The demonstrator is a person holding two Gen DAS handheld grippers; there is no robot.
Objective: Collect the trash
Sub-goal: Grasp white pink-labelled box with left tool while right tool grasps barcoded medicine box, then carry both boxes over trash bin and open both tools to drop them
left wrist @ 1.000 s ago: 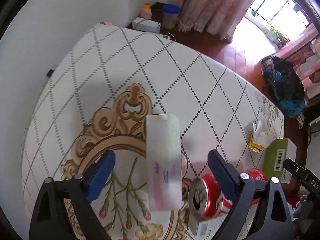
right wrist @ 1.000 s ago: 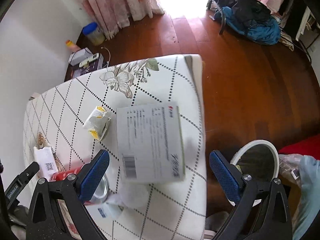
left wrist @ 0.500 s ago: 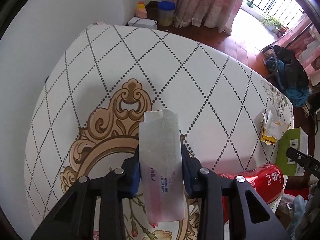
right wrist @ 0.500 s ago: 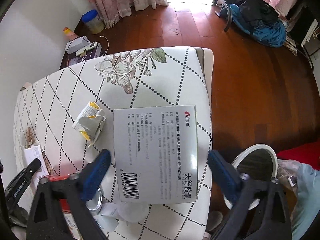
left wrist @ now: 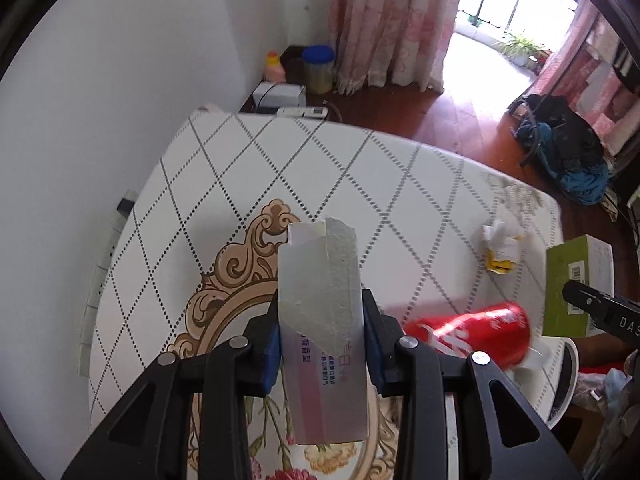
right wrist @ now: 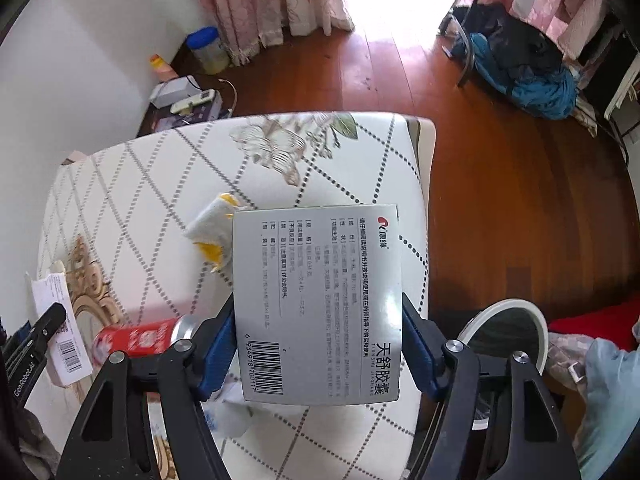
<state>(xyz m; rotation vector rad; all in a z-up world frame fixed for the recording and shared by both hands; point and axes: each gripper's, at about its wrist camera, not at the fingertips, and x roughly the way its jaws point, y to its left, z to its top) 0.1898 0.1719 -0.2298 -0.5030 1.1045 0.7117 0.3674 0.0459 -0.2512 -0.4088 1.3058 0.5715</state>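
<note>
My left gripper clenched on a torn carton, my right gripper jaws closing against a medicine box, both above the counter.

A table covered by a white cloth printed with a dotted diamond grid, a tan scrollwork medallion and flowers. Lying on it: a red drink can on its side (blurred), a crumpled white and yellow wrapper near the far edge, and a scrunched white tissue at the near edge. A wooden floor surrounds the table.
</note>
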